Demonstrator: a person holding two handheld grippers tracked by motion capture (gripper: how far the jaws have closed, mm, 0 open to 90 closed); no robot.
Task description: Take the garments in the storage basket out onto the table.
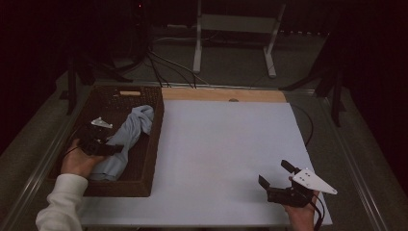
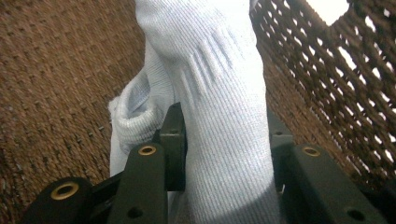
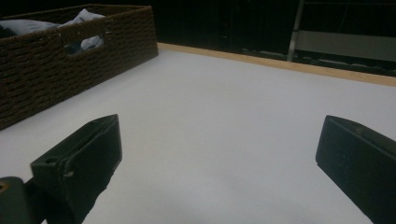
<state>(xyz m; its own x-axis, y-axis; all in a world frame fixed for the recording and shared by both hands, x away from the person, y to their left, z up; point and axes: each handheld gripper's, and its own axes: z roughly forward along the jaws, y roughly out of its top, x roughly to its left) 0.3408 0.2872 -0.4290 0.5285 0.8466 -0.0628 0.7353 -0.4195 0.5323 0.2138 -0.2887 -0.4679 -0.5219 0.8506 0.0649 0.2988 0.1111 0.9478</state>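
A light blue ribbed sock [image 1: 129, 135] lies bunched in the brown wicker basket [image 1: 155, 144] at the table's left. My left gripper [image 1: 113, 149] reaches into the basket and is shut on the sock. In the left gripper view the sock [image 2: 219, 88] is pinched between both black jaws of the left gripper [image 2: 226, 149] and hangs away from them over the basket floor [image 2: 56, 93]. My right gripper [image 1: 276, 173] stands open over the white table [image 1: 226, 144] near its front right corner, with nothing between the jaws [image 3: 219, 154].
The basket's side wall [image 3: 56, 79] has a handle cut-out, and light blue fabric [image 3: 28, 25] shows over its rim. A wooden strip [image 1: 223, 94] borders the table's far edge. Beyond it stand a white frame [image 1: 235, 29] and cables on the floor.
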